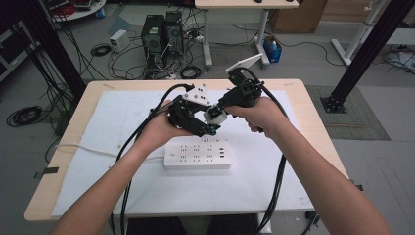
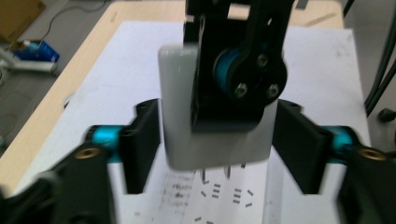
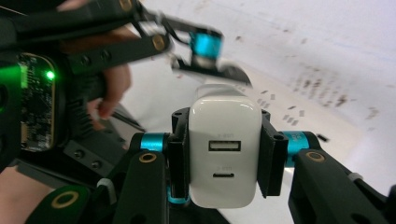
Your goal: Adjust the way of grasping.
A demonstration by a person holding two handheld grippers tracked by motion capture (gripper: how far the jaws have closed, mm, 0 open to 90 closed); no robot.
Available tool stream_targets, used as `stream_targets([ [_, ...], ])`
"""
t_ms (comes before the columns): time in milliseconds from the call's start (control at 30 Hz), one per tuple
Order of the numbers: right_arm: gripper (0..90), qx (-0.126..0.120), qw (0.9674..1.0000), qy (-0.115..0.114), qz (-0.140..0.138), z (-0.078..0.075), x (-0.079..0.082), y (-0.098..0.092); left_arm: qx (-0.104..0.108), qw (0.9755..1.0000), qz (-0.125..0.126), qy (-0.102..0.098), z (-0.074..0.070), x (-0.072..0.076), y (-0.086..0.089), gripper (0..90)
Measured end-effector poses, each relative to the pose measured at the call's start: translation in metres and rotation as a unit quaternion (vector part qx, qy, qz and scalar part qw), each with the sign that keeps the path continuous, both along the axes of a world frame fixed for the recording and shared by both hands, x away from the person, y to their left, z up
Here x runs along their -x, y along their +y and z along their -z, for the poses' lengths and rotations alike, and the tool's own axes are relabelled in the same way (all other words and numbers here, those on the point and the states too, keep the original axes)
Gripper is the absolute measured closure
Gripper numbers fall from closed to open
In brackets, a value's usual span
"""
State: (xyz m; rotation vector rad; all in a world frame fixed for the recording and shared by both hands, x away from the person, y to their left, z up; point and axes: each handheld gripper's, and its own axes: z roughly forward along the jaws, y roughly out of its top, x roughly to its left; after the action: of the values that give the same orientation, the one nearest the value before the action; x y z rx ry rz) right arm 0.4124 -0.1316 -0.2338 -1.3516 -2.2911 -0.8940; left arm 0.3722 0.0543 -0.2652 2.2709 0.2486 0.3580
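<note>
One white charger block (image 3: 225, 156) hangs in the air between the two grippers, above the middle of the tabletop (image 1: 303, 93) and just beyond the single white power strip (image 1: 197, 155). In the right gripper view its end face shows two ports, one wide slot over one small oval one, and in the left gripper view two metal prongs stick out of its lower end toward the paper.

The right gripper (image 3: 225, 158) pinches the charger block, one black jaw flat against each side of it. The left gripper (image 2: 219, 149) has its jaws spread (a gap shows on the right side, while on the left the jaw stands just beside the casing, and contact there cannot be told), with the block between them and the right gripper's jaw crossing in front.

In the high view two hands come in from below, each holding one gripper, and the grippers meet tip to tip. One white paper sheet (image 1: 122, 112) covers most of the tabletop, and the power strip lies on it. Two dark computer towers (image 1: 161, 34) stand on the floor beyond.
</note>
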Motion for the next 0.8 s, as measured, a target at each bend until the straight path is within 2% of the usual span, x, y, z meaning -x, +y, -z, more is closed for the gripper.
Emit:
stream_targets([
  [33, 62.4, 0.005, 1.0000, -0.004, -0.003, -0.001, 0.000, -0.001, -0.014, 0.9999, -0.004, -0.003, 0.001, 0.000, 0.001, 30.5],
  [167, 62.4, 0.029, 0.9985, -0.043, -0.017, -0.011, 0.000, -0.007, -0.047, 0.9986, -0.017, 0.014, 0.003, -0.001, 0.009, 24.2],
  [200, 62.4, 0.037, 0.9979, -0.052, -0.013, -0.014, 0.000, -0.009, -0.052, 0.9983, -0.021, 0.017, 0.004, -0.001, 0.013, 24.2],
  [267, 62.4, 0.054, 0.9959, -0.068, -0.022, -0.019, 0.000, -0.013, -0.065, 0.9966, -0.038, 0.034, 0.004, -0.002, 0.021, 21.4],
  [300, 62.4, 0.070, 0.9941, -0.080, -0.022, -0.023, 0.001, -0.014, -0.078, 0.9953, -0.041, 0.040, 0.003, -0.003, 0.026, 20.9],
  [333, 62.4, 0.083, 0.9927, -0.082, -0.027, -0.025, 0.001, -0.015, -0.092, 0.9931, -0.050, 0.052, 0.003, -0.004, 0.031, 20.9],
  [367, 62.4, 0.102, 0.9898, -0.095, -0.031, -0.026, 0.001, -0.017, -0.107, 0.9904, -0.064, 0.060, 0.003, -0.006, 0.036, 20.9],
  [400, 62.4, 0.126, 0.9854, -0.109, -0.034, -0.028, 0.002, -0.018, -0.122, 0.9873, -0.080, 0.063, 0.003, -0.006, 0.042, 20.9],
  [433, 62.4, 0.141, 0.9829, -0.111, -0.040, -0.029, 0.001, -0.019, -0.135, 0.9838, -0.093, 0.072, 0.004, -0.008, 0.047, 20.9],
  [467, 62.4, 0.149, 0.9816, -0.113, -0.039, -0.029, 0.001, -0.021, -0.148, 0.9796, -0.105, 0.088, 0.006, -0.010, 0.051, 20.9],
  [500, 62.4, 0.162, 0.9783, -0.122, -0.041, -0.030, 0.002, -0.022, -0.171, 0.9745, -0.109, 0.096, 0.006, -0.012, 0.057, 20.9],
  [567, 62.4, 0.183, 0.9736, -0.129, -0.046, -0.031, 0.002, -0.025, -0.203, 0.9649, -0.129, 0.105, 0.008, -0.014, 0.066, 19.7],
  [633, 62.3, 0.218, 0.9641, -0.144, -0.050, -0.031, 0.003, -0.025, -0.226, 0.9547, -0.150, 0.122, 0.009, -0.017, 0.075, 19.7],
  [667, 62.3, 0.234, 0.9595, -0.147, -0.053, -0.030, 0.004, -0.026, -0.233, 0.9510, -0.160, 0.126, 0.009, -0.017, 0.078, 19.7],
  [733, 62.3, 0.243, 0.9570, -0.148, -0.056, -0.030, 0.005, -0.027, -0.234, 0.9473, -0.169, 0.138, 0.009, -0.019, 0.086, 19.7],
  [800, 62.3, 0.245, 0.9561, -0.149, -0.060, -0.031, 0.007, -0.029, -0.232, 0.9451, -0.177, 0.147, 0.008, -0.019, 0.092, 19.7],
])
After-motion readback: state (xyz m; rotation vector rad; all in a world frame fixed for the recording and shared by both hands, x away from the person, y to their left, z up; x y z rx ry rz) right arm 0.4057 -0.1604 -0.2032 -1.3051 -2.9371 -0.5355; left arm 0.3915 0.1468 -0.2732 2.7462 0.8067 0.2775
